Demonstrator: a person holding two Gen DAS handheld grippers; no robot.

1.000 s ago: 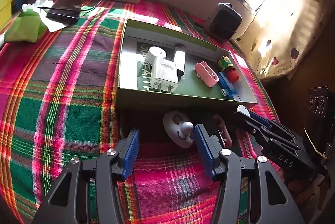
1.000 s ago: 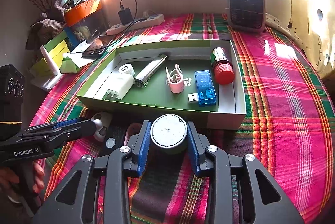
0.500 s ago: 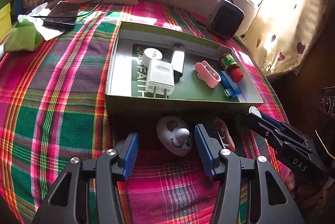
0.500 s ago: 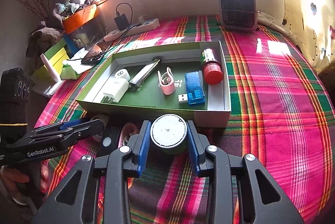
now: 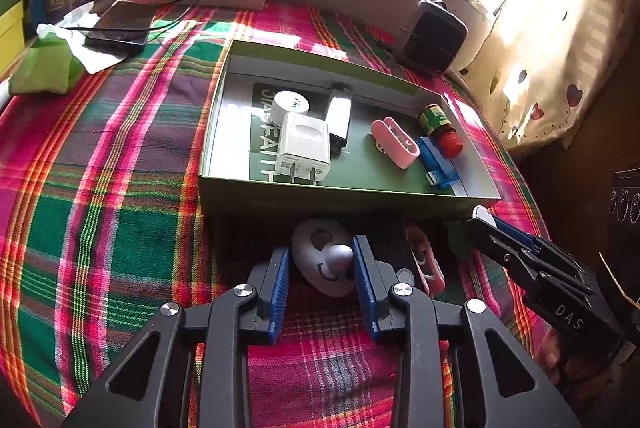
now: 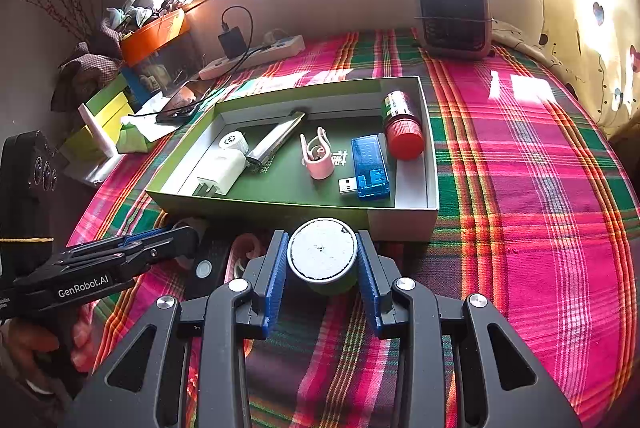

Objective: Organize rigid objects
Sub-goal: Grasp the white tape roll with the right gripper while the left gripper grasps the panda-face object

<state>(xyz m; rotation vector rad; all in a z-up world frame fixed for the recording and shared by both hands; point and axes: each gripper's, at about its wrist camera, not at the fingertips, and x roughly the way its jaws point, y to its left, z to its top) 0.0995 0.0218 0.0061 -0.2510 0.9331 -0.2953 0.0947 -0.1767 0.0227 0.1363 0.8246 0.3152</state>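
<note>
Blue-padded jaws of the left gripper (image 5: 320, 268) have just been closing around the white smiley-faced gadget (image 5: 325, 258) lying on the cloth just in front of the green tray (image 5: 344, 193); the pads seem to touch it, though shadow blurs the contact. The right gripper (image 6: 322, 264) is clamped on a grey-topped round tin (image 6: 322, 252). Both items look ready to lift into the tray. Pink-and-green plaid cloth (image 6: 520, 187) covers the surface beneath a sunlit window.

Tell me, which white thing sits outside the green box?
The white smiley-faced gadget, between the left gripper fingers; the white charger and round adapter lie inside the box.
</note>
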